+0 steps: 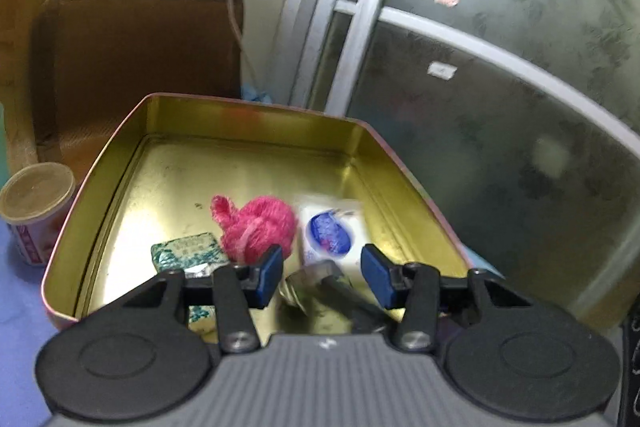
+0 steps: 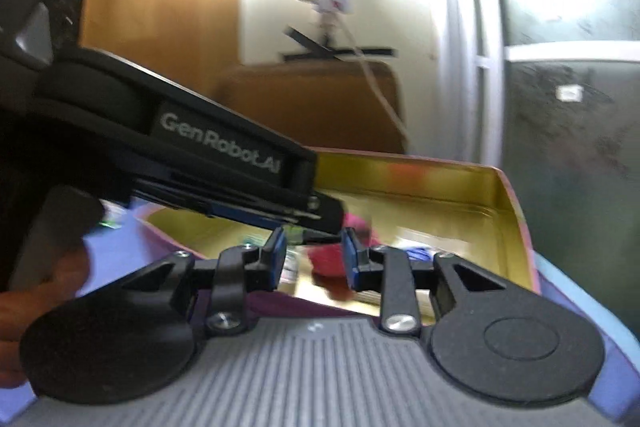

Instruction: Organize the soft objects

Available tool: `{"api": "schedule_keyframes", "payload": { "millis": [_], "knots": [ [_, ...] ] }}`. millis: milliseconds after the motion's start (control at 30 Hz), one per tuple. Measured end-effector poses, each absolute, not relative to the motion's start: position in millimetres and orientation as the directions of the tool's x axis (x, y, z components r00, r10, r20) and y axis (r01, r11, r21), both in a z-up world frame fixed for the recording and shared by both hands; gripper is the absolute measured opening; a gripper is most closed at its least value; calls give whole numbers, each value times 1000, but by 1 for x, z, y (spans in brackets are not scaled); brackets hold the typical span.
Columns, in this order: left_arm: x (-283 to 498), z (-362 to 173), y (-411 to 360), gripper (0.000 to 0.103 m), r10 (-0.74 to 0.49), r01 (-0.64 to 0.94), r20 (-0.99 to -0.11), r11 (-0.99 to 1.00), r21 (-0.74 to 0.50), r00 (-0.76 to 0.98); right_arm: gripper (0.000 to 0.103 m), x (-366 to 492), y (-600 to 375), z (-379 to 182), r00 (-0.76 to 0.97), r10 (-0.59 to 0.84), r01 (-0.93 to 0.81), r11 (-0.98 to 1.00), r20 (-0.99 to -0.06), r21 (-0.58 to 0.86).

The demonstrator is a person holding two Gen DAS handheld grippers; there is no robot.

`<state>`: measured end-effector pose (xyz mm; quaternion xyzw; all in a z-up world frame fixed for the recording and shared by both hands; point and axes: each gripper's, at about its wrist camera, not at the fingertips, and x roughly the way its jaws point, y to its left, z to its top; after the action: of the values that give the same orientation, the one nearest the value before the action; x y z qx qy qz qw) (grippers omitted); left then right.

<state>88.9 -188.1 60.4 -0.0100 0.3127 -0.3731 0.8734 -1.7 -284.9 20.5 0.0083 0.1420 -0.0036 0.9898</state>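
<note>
Tongs (image 1: 322, 275) angled down over tin (image 1: 256, 115), empty

Blue-purple surface (image 1: 16, 307), gold-lined tin (image 1: 248, 115) resting on it, lidded cup (image 1: 36, 207) beside.

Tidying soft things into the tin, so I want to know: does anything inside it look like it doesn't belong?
Yes: a small dark hard-looking object, too blurred to identify, lies in the gold metal tin beside the pink yarn ball.

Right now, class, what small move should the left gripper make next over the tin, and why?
Probably lift the left gripper clear of the tin: its jaws stand apart and empty, while the pink yarn ball, green packet and tissue pack already lie inside.
</note>
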Motion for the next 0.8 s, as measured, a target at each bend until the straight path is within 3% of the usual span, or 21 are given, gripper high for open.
{"api": "schedule_keyframes", "payload": {
  "millis": [33,267,500,667,800],
  "knots": [
    [89,58,-185,44,-645,634,-543,734,-245,537,39,-2,-290,16,958,-31,37,999,-284,14],
    [63,63,-122,44,-623,594,-496,768,-241,604,41,-9,-285,16,967,-15,24,999,-253,32],
    [38,40,-28,44,-519,460,-526,852,-252,674,41,-15,-249,22,967,124,-122,992,-222,25],
    [25,22,50,44,-401,293,-546,915,-277,736,41,-5,-211,21,914,279,-282,959,-295,33],
    [24,13,100,44,-239,133,-553,965,-225,798,42,15,-173,17,811,427,-428,899,-399,92]
  ]
}}
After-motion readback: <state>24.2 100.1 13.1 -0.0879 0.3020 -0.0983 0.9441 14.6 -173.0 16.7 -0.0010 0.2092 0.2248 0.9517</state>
